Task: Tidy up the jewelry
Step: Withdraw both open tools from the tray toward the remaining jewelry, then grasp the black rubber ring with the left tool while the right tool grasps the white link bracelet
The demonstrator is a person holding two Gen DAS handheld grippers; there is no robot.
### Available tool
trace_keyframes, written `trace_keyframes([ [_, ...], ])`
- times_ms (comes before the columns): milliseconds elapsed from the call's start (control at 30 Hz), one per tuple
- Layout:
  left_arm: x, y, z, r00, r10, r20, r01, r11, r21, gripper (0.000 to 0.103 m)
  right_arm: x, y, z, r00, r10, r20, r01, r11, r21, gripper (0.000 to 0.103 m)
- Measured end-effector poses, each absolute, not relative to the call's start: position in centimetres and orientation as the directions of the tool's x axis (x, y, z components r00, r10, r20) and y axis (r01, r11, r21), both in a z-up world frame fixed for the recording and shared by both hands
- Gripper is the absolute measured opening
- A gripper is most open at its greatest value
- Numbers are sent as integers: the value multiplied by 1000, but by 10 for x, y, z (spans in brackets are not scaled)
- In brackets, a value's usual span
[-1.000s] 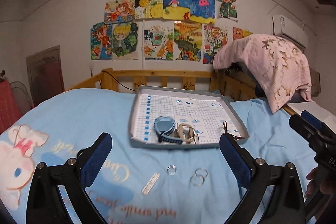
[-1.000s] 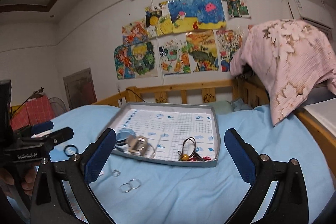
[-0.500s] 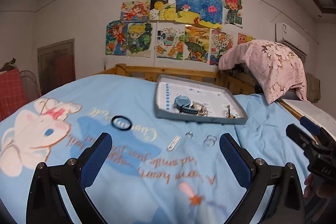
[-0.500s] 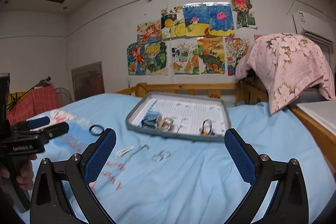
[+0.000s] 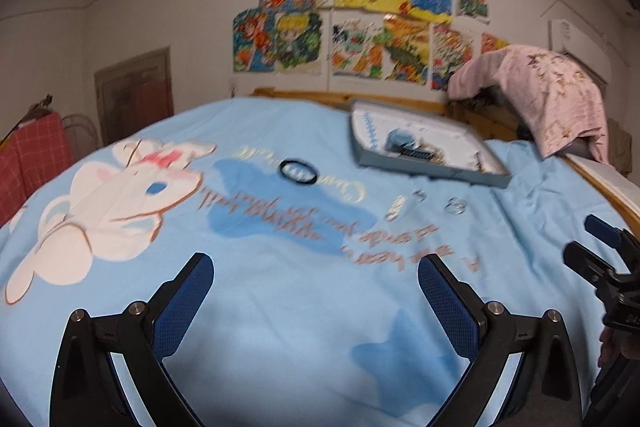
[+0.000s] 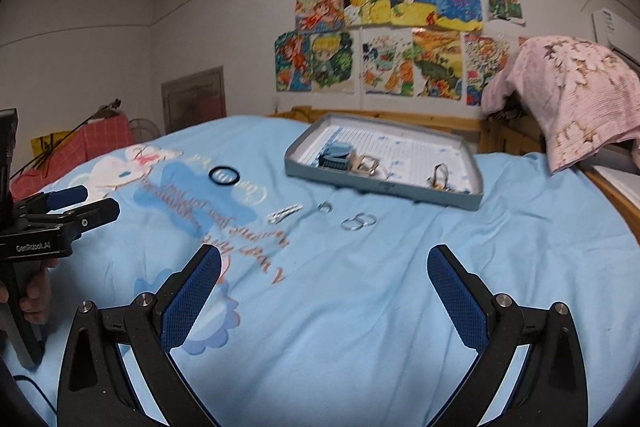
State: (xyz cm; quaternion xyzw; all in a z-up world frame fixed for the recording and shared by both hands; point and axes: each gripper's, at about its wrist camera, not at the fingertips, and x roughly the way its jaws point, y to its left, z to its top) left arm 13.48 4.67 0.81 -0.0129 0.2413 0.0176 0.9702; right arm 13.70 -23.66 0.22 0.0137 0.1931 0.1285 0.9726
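Note:
A grey tray (image 6: 360, 183) lies far back on the blue bed cover (image 6: 360, 307), holding a blue watch (image 6: 335, 155), a bracelet (image 6: 366, 163) and a dark cord piece (image 6: 438, 175). It also shows in the left wrist view (image 5: 404, 169). On the cover in front of it lie a black hair band (image 6: 224, 175), a silver hair clip (image 6: 285, 213), a small ring (image 6: 325, 206) and two linked rings (image 6: 359, 221). My left gripper (image 5: 316, 297) and right gripper (image 6: 324, 289) are both open and empty, well short of these items.
A wooden bed rail (image 6: 400, 115) runs behind the tray. A pink blanket (image 6: 572, 91) hangs at the right. A red checked cloth (image 6: 80, 147) stands left of the bed. The wall behind carries drawings.
Both grippers have pulled back from the tray and swung left. The tray and loose jewelry now look farther and smaller. Nothing was picked up.

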Motion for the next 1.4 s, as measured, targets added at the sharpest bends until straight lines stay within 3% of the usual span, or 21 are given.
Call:
trace_keyframes([
  [400, 213, 78, 5, 823, 120, -555, -98, 993, 68, 103, 190, -214, -7, 874, 236, -425, -239, 970, 47, 101],
  [633, 270, 81, 3, 823, 74, -563, -14, 994, 110, 103, 239, -192, -11, 843, 321, -432, -317, 945, 85, 99],
  [767, 298, 80, -3, 823, 49, -566, 29, 991, 128, 101, 269, -178, -17, 809, 379, -450, -368, 923, 115, 80],
  [933, 327, 71, -15, 809, 26, -587, 93, 981, 171, 77, 304, -165, -28, 741, 480, -470, -447, 874, 188, 66],
  [1000, 338, 66, -18, 808, 26, -589, 115, 973, 201, 63, 315, -163, -36, 712, 509, -484, -463, 858, 222, 58],
  [1133, 350, 61, -23, 809, -13, -587, 169, 962, 213, 61, 329, -157, -56, 655, 556, -512, -488, 828, 275, 47],
  [1400, 375, 62, -39, 782, -44, -621, 208, 959, 193, 61, 342, -134, -66, 622, 541, -566, -501, 830, 244, 46],
])
